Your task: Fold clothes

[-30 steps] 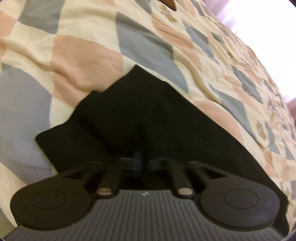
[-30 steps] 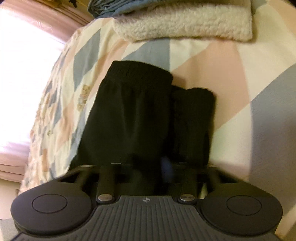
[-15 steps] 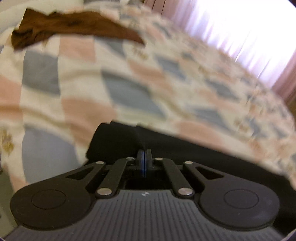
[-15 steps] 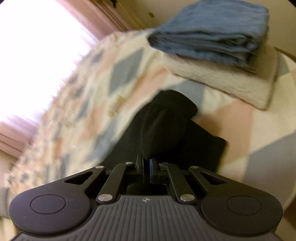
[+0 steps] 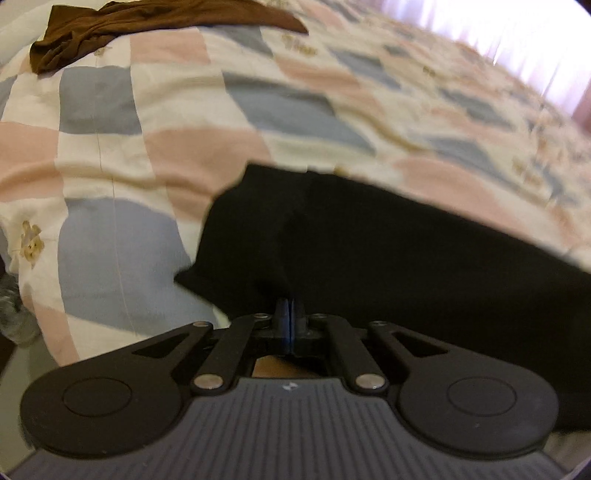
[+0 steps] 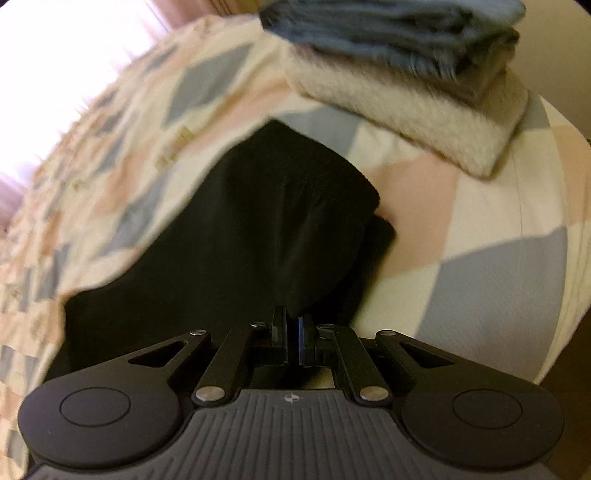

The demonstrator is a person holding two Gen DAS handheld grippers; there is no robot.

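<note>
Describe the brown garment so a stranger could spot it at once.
Start from the patchwork quilt of pink, grey-blue and cream squares that covers the bed. At its far end in the left wrist view lies the brown garment, crumpled and unfolded. Its colour sets it apart from the black garment near the gripper.

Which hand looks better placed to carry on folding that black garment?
Probably the left. The left gripper is shut on the black garment, so it can carry the fold. The right gripper is opening, a gap showing between its pads, cloth just ahead.
</note>
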